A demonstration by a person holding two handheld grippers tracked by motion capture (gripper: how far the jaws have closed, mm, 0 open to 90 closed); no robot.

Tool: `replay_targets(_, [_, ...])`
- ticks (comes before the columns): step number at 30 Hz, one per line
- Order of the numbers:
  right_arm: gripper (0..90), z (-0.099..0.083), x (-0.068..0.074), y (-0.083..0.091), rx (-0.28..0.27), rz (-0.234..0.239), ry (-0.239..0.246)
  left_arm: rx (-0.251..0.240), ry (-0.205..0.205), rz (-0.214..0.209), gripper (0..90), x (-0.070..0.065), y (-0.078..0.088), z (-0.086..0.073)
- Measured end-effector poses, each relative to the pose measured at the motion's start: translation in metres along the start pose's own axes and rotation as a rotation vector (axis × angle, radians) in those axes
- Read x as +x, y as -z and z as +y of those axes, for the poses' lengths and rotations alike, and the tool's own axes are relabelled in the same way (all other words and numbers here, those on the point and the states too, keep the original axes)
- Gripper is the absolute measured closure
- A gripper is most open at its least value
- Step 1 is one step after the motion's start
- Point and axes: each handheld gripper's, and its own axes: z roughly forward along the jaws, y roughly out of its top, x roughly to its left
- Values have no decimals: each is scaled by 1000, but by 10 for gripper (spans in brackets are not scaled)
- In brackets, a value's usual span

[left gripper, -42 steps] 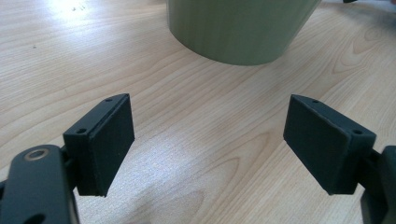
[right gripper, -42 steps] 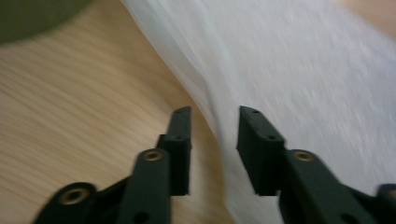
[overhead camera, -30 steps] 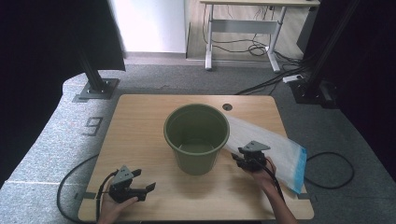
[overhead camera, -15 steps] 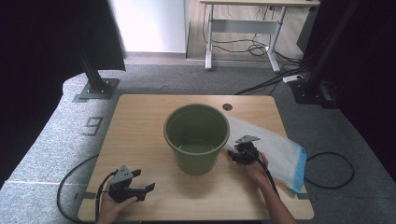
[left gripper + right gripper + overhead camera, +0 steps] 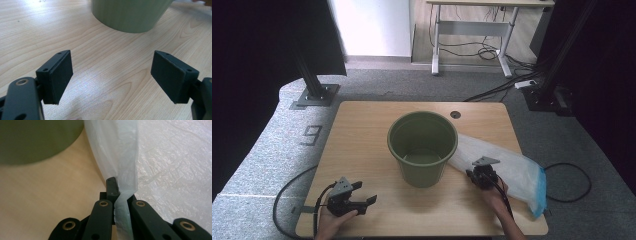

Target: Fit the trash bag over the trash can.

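Two hand-held grippers work at this tabletop (image 5: 362,130), and each has a different job at this moment. The right hand-held gripper (image 5: 477,175) sits at about 4 o'clock from the green bucket (image 5: 422,147), and its jaws have just been closing on the near edge of the clear plastic bag (image 5: 507,167). In the right gripper view the thin film (image 5: 126,170) is pinched between the two black jaws and rises from them as a folded strip, so the right hand-held gripper (image 5: 117,195) is closed on the bag. I think the grip is taken at the edge because there the film is easy to catch, while the flat middle gives nothing to hold.

The bag lies flat on the tabletop, at 3 to 4 o'clock of the bucket, with one end just beside the bucket wall and its blue strip (image 5: 539,192) at the far right end. The bucket stands upright and empty in the middle of the tabletop, probably so that the bag can be brought to it as a liner.

The left hand-held gripper (image 5: 354,197) rests low at 7 o'clock of the bucket, well apart from it. In the left gripper view the left hand-held gripper (image 5: 112,80) has its jaws wide apart with only bare wood between them; it seems to wait, ready to help.
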Motion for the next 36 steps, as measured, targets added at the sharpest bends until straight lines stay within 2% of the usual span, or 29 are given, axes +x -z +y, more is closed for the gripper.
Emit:
replay_targets(1, [886,0,0,0,0,0,0,1,0,1,176,0,0,0])
replay_targets(5, [886,-31,9,25,1,15,-8,1,2,-2,180,0,-1,0])
replay_targets(6, [886,-31,9,25,1,15,-8,2,3,-2,180,0,-1,0])
replay_targets(9, [885,-42,16,39,17,7,19,6,2,-1,181,-1,-2,0])
replay_targets(11, [876,-43,16,41,18,9,24,6,2,-2,181,-2,-2,0])
replay_targets(14, [637,-40,20,47,3,8,31,8,3,-1,181,-2,-3,0])
replay_targets(18, [414,-24,26,52,-26,-23,35,10,2,-2,181,-3,-4,-1])
replay_targets(19, [356,-12,27,51,-28,-30,40,11,3,-1,181,-2,-4,-1])
replay_targets(20, [341,-8,27,50,-25,-26,41,11,3,-1,181,-2,-4,-1])
replay_targets(21, [341,-8,27,50,-25,-26,41,11,5,-2,181,-2,-4,-1])
replay_targets(24, [326,8,23,39,-10,-1,29,12,3,-2,181,-2,-4,-1])
replay_targets(27, [393,12,24,30,-11,29,31,10,2,-2,181,-2,-3,-2])
replay_targets(30, [427,-5,24,25,9,11,32,9,2,-1,181,-1,-2,-2])
replay_targets(32, [427,-9,23,25,14,10,30,8,3,1,181,0,-2,-3])
replay_targets(33, [423,-19,20,28,25,5,27,3,6,1,181,0,-1,-2])
replay_targets(36, [415,-24,18,33,18,13,21,1,6,0,181,0,0,-2])
